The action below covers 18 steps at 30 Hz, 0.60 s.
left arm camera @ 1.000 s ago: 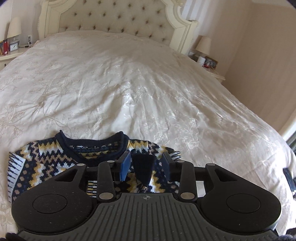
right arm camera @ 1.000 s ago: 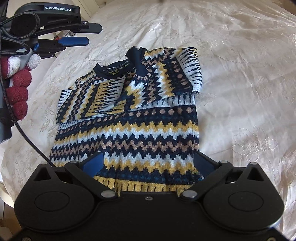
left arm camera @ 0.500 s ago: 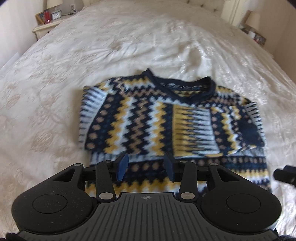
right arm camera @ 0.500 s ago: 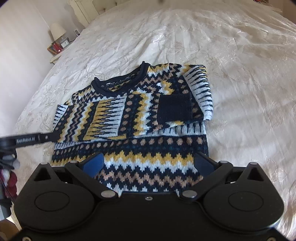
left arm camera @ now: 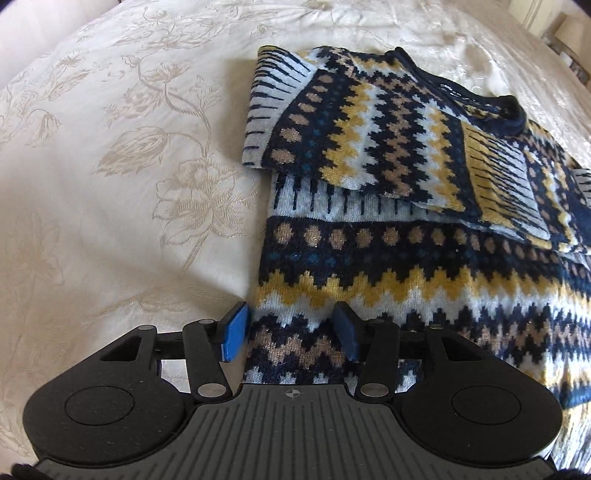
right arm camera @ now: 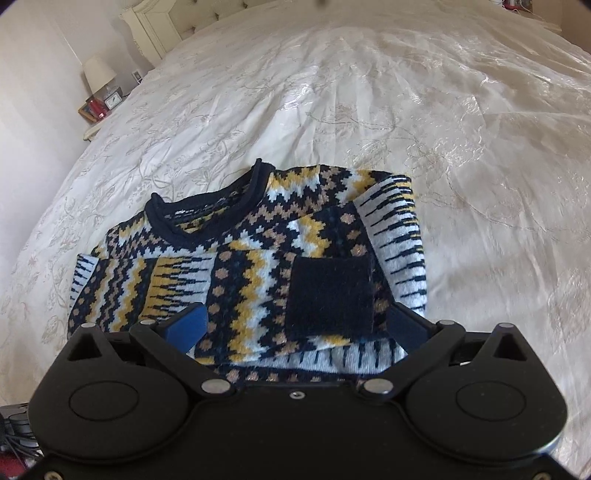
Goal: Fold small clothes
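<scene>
Lying on the bed [right arm camera: 424, 110], the patterned sweater [right arm camera: 258, 266] has its sleeves folded inward; the left gripper [left arm camera: 288, 332] straddles its near left edge, released, and the right gripper [right arm camera: 295, 328] hovers spread wide above.

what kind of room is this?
Almost certainly a bedroom: the sweater lies on a bed with a tufted headboard, beside a nightstand with a lamp and clock.
</scene>
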### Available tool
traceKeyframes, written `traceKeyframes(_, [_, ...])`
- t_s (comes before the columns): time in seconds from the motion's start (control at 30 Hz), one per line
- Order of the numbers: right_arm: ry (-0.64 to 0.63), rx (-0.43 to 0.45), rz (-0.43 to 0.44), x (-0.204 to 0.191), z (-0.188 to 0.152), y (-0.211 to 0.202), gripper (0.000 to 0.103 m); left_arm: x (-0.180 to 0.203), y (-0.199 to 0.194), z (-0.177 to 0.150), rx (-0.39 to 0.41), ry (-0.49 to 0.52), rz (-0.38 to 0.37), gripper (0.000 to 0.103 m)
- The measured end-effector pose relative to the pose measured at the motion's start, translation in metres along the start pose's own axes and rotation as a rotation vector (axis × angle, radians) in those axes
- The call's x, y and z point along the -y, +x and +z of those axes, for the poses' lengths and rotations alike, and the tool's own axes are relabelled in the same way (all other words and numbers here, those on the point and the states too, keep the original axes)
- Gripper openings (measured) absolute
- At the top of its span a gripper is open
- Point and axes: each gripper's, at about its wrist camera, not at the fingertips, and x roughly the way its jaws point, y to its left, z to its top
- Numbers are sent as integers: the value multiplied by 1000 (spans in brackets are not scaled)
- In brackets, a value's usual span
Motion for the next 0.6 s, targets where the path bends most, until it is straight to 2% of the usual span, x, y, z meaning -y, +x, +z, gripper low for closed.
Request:
traceKeyframes(0.1, [6,-16,-8,8,8,16,102,0,1,0,-8,8,1,51])
traceKeyframes(0.2, [19,-39,3,16,14,29,89,-1,3,1,-11,-2,-1,53])
traceKeyframes(0.37, [22,-68,-9,24,17,46,84,2,5,2,-6,-5,5,53])
traceKeyframes(0.57, [-6,-97,-36,24,18,51,55,1,6,2,-10,-5,1,53])
traceKeyframes(0.6, [-13,-102,-47,24,19,51,44,0,4,2,-13,-5,-2,53])
